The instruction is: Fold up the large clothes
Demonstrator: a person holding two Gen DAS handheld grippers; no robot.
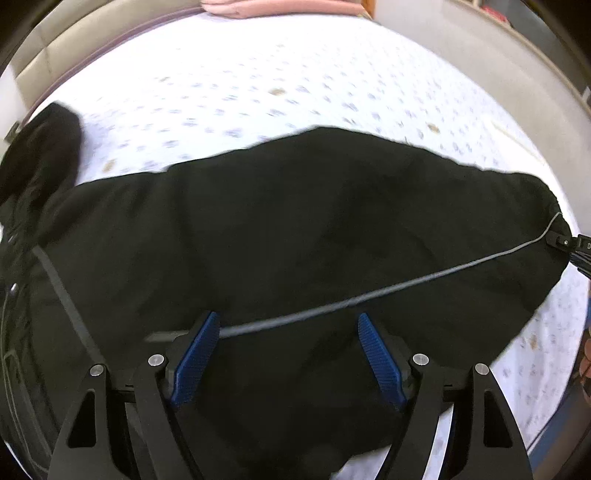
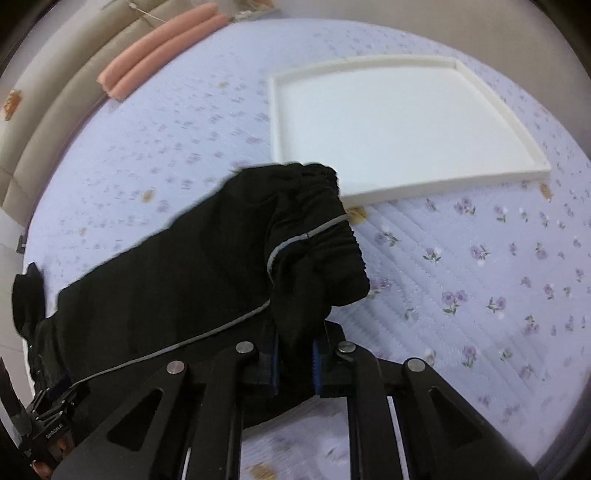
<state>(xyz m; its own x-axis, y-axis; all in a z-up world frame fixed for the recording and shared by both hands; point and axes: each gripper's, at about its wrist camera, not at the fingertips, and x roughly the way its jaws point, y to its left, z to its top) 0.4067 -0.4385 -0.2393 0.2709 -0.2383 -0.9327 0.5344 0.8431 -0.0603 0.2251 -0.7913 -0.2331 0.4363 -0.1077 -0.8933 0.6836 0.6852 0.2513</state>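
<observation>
A large black garment (image 1: 295, 229) with a thin grey stripe lies stretched across the flowered bed sheet (image 1: 258, 85). My left gripper (image 1: 288, 354) is open, its blue pads (image 1: 192, 358) spread wide just above the cloth, holding nothing. My right gripper (image 2: 295, 360) is shut on the garment's gathered elastic end (image 2: 317, 258), which bunches up out of the jaws. The right gripper also shows at the far right edge of the left wrist view (image 1: 576, 247), at the garment's end. The left gripper shows at the lower left of the right wrist view (image 2: 48, 417).
A shallow white tray (image 2: 402, 184) lies on the sheet (image 2: 480, 280) beyond the garment's end. A folded pink blanket (image 2: 155, 51) sits by the beige padded headboard (image 2: 55, 110). It also shows in the left wrist view (image 1: 280, 7).
</observation>
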